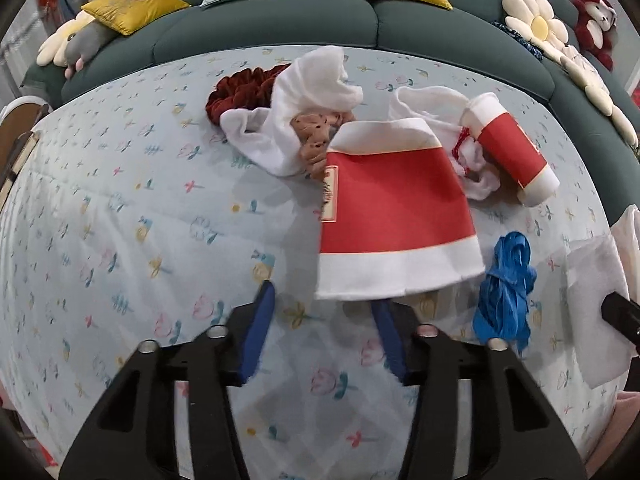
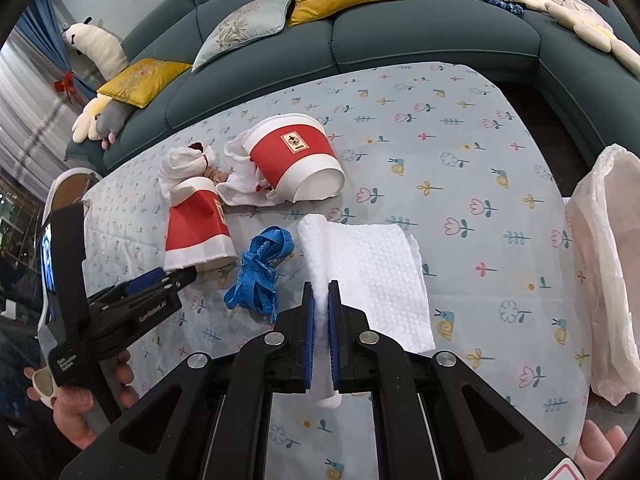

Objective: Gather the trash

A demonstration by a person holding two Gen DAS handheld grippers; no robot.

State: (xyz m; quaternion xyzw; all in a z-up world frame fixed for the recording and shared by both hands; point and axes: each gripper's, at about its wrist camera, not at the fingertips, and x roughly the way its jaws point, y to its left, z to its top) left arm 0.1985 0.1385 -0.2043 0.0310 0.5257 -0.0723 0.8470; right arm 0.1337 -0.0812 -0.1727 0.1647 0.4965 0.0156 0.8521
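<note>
Hiding under flattened cup [image 1: 394, 216]: right jaw tip of left gripper [image 1: 324, 300]

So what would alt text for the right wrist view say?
The right tool is shut on a white paper towel on a flowered cloth; beyond lie a blue ribbon and two red paper cups.

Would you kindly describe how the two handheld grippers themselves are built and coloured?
The left gripper and the right gripper match: black plastic linkage arms with triangular cut-outs, round silver pivot bolts, and flat blue pads lining each finger. In the right wrist view the left gripper's black body carries small white lettering.
</note>
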